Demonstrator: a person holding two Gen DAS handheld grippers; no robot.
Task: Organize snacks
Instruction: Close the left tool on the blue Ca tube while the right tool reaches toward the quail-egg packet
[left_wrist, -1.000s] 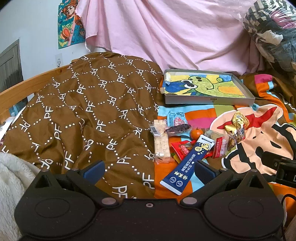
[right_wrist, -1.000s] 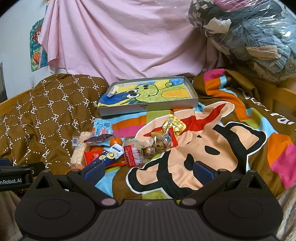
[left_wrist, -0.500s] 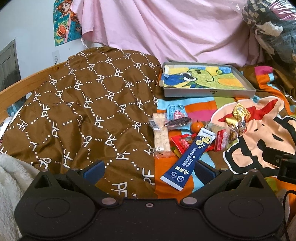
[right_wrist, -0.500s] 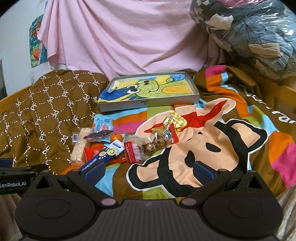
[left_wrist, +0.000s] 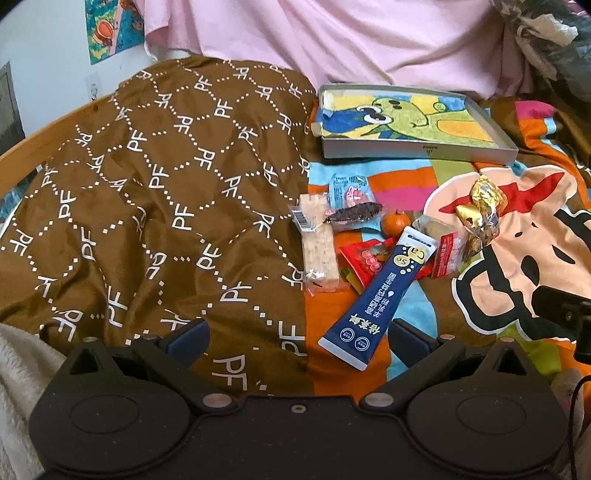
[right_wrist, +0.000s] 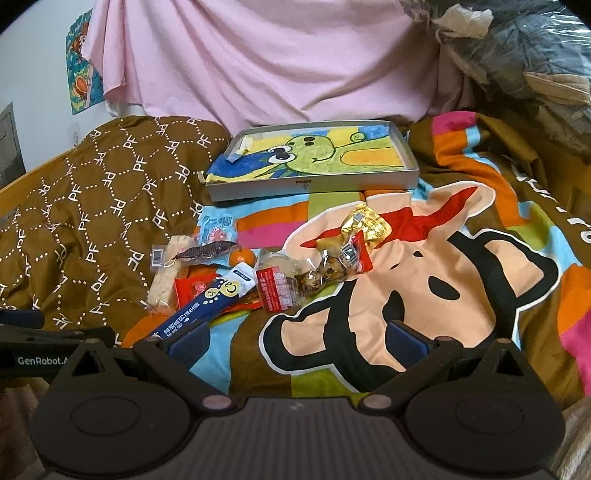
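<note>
A pile of snacks lies on the bed: a long blue stick pack (left_wrist: 380, 293) (right_wrist: 207, 301), a pale rice bar (left_wrist: 317, 243) (right_wrist: 166, 277), a small orange (left_wrist: 394, 223) (right_wrist: 242, 257), red packets (left_wrist: 364, 260), a gold-wrapped snack (left_wrist: 480, 206) (right_wrist: 364, 225). A grey tray (left_wrist: 417, 151) (right_wrist: 314, 184) with a cartoon lining sits behind them. My left gripper (left_wrist: 295, 338) is open and empty, just before the blue pack. My right gripper (right_wrist: 295, 338) is open and empty, right of the pile.
A brown patterned quilt (left_wrist: 147, 192) covers the left of the bed. A colourful cartoon blanket (right_wrist: 424, 280) lies under the snacks. A pink sheet (right_wrist: 277, 62) hangs behind. Bagged clothes (right_wrist: 524, 55) are stacked at the back right. The other gripper (left_wrist: 569, 314) shows at the right edge.
Both grippers have moved forward and lower toward the snack pile, which now looks larger. Both stay open. The snacks have not moved.
</note>
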